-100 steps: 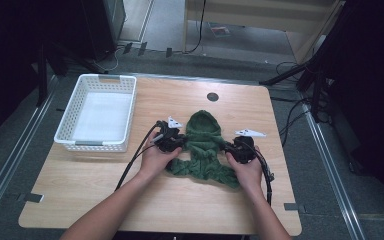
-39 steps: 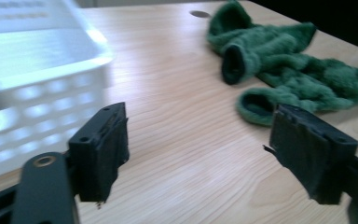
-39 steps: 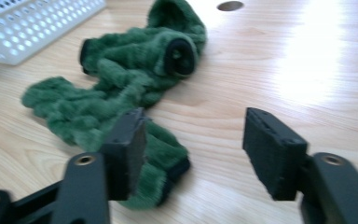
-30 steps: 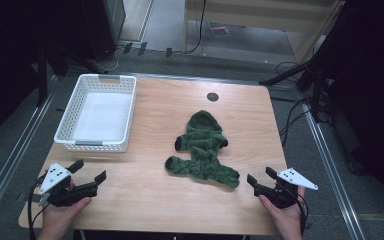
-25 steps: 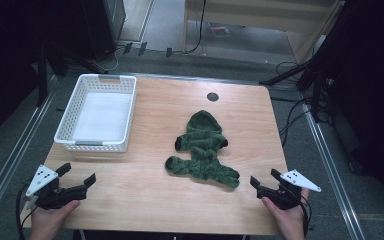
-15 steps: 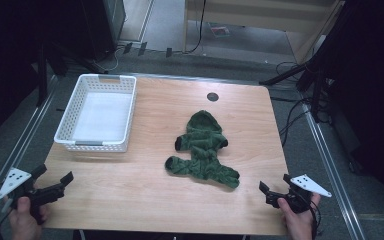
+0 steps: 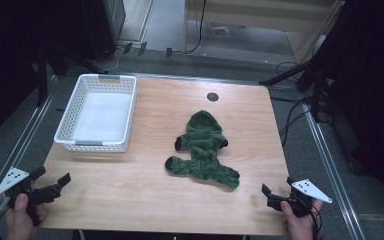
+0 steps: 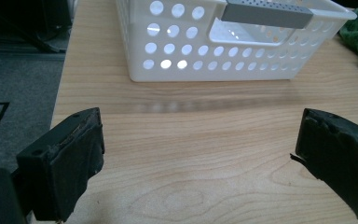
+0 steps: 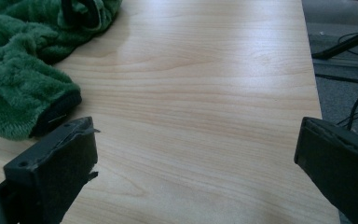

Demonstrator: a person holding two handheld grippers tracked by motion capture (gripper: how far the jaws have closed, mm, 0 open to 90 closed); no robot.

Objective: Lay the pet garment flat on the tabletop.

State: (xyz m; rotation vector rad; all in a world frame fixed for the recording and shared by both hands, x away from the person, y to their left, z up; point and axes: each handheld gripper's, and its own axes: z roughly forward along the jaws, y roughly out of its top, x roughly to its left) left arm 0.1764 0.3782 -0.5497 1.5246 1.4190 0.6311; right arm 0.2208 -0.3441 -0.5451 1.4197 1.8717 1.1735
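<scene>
I held both claws back at the near corners of the table (image 7: 130, 200), each with its jaws spread wide and nothing between them. The green fleece garment (image 7: 202, 150) lay flat ahead and to the left of my right gripper (image 7: 275, 196), its nearest dark cuff (image 9: 56, 116) just beyond the left jaw in the right gripper view. My left gripper (image 7: 50, 186) faced the white basket (image 8: 242, 51), which sat ahead of it, apart. I judged this a pause between steps; next I needed to bring both claws in to the garment's edges.
</scene>
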